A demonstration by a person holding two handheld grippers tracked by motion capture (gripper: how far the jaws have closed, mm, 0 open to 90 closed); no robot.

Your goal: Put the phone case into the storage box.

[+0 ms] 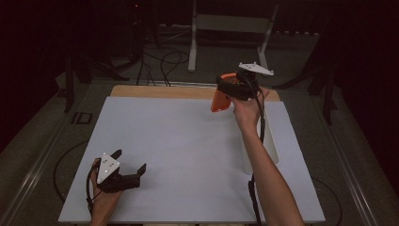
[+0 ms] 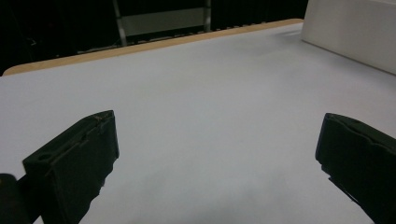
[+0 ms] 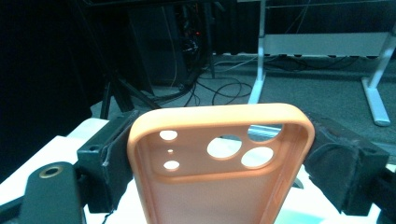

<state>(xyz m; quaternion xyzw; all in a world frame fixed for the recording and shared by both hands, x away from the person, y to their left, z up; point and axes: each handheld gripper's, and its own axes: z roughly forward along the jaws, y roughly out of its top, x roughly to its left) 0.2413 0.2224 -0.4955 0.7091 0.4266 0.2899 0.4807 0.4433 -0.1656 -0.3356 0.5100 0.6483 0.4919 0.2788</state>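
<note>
An orange phone case (image 1: 220,100) hangs in the air above the far right part of the white table (image 1: 188,141). My right gripper (image 1: 231,88) is shut on it. In the right gripper view the orange phone case (image 3: 219,163) stands between the two black jaws with its inner side and camera cut-outs toward the camera. My left gripper (image 1: 129,165) rests low at the near left of the table, jaws wide apart. In the left gripper view nothing lies between the fingers (image 2: 74,163) of my left gripper (image 2: 217,161).
A white box-like block (image 1: 266,141) stands on the right side of the table, partly behind the right forearm. The same white block (image 2: 350,32) shows at the upper right of the left gripper view. A wooden edge (image 1: 164,92) runs along the table's far side. Cables and a metal frame (image 1: 226,28) lie beyond.
</note>
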